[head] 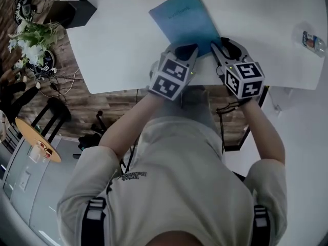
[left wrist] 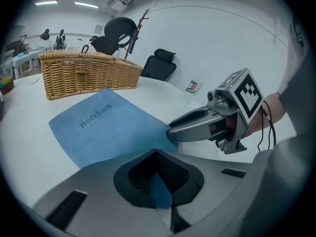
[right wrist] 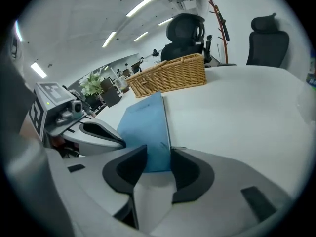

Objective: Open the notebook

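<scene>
Left gripper [left wrist: 157, 153] reads closed, tips at the notebook [left wrist: 106, 125] edge; my right gripper [right wrist: 158, 156] is open, straddling its near edge.

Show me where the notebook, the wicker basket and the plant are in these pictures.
notebook [head: 184, 17]: head view, middle of its blue cover.
wicker basket [left wrist: 86, 75]: left gripper view, its front woven wall.
plant [head: 32, 35]: head view, middle of its foliage.

One notebook [head: 185, 20], one basket [left wrist: 89, 73], two grippers [head: 185, 50] [head: 224, 45]
</scene>
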`<state>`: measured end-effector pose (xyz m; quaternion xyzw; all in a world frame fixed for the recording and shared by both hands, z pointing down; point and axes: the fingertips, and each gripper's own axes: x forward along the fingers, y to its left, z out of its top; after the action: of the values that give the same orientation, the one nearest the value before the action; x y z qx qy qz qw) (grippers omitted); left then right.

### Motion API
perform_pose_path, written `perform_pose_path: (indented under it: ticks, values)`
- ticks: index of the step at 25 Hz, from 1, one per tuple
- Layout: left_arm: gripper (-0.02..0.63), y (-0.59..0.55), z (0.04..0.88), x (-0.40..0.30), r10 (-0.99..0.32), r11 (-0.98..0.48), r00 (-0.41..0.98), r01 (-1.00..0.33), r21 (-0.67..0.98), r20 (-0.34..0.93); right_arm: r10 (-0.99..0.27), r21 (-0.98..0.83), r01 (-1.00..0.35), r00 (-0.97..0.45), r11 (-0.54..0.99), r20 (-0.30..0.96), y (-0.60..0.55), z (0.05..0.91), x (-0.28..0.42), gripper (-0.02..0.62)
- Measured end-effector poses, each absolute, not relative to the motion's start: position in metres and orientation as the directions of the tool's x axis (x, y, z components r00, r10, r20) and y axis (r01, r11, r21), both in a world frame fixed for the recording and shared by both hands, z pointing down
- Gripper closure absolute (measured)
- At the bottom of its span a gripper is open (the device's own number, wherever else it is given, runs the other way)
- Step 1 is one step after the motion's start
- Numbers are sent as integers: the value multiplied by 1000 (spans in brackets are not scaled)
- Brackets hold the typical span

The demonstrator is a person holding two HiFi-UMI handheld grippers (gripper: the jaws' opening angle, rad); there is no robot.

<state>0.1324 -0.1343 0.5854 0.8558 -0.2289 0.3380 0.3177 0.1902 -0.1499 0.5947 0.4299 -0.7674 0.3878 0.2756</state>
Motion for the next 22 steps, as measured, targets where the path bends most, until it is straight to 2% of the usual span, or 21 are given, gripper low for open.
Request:
perform_pose_path:
  ticks: [3, 6, 10, 17, 22]
  values:
    - [606, -135, 588, 133, -179, -697, 660, -609, 379, 730, -448, -340, -872, -475, 352, 757, -150, 594, 191, 459]
    - [606, -136, 586, 133, -189, -692, 666, -611, 384, 721, -471, -327, -876, -470, 355, 746, -153, 584, 195, 523]
    - [606, -140, 568, 130, -232, -692, 688, -614, 381, 687, -490, -350, -855, -510, 384, 707, -152, 558, 185, 562]
    - [606, -134, 506, 90, -344, -672, 693, -653, 349, 634, -492, -396, -766, -634, 507, 597, -134, 488, 139, 583]
    - [606, -118, 481, 37, -407, -615, 665, -706, 351, 626, -378, -398, -636, -740, 661, 556, -102, 462, 66, 584]
